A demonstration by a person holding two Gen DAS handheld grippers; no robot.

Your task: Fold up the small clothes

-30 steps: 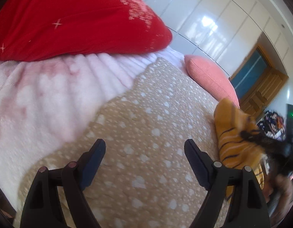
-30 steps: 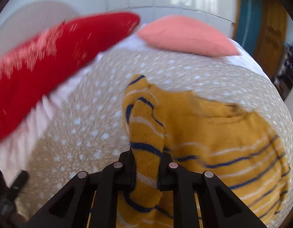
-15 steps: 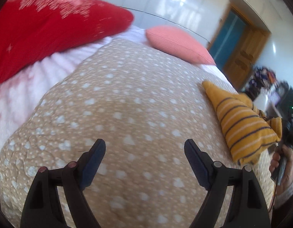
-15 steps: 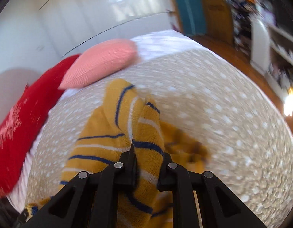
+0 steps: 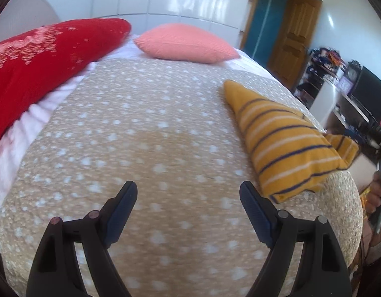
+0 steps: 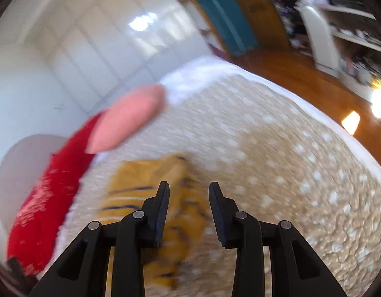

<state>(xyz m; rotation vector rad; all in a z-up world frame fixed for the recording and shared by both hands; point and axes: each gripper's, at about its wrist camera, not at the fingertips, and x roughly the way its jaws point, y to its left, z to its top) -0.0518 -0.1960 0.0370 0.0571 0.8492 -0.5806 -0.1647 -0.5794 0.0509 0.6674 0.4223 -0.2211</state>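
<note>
While folded, shirt (image 5: 286, 146) lies loose at bed's right edge, no grip on it.

Risk, as I judge it: the yellow striped bundle sits close to the rim of the dotted blanket (image 5: 150, 133), one flap hanging past the edge; a nudge or drag there could slide it off or open the fold. Right view is blurred, so fold lines are hard to read. Right gripper (image 6: 189, 205) is parted and empty, hovering just above the shirt (image 6: 145, 198), which lies below and to the left of its fingers. Left gripper (image 5: 188, 206) is spread wide and empty, over bare blanket; shirt is ahead and to its right, apart from it. Pink pillow (image 5: 185, 43) and red pillow (image 5: 44, 54) lie at the far end, well apart.
</note>
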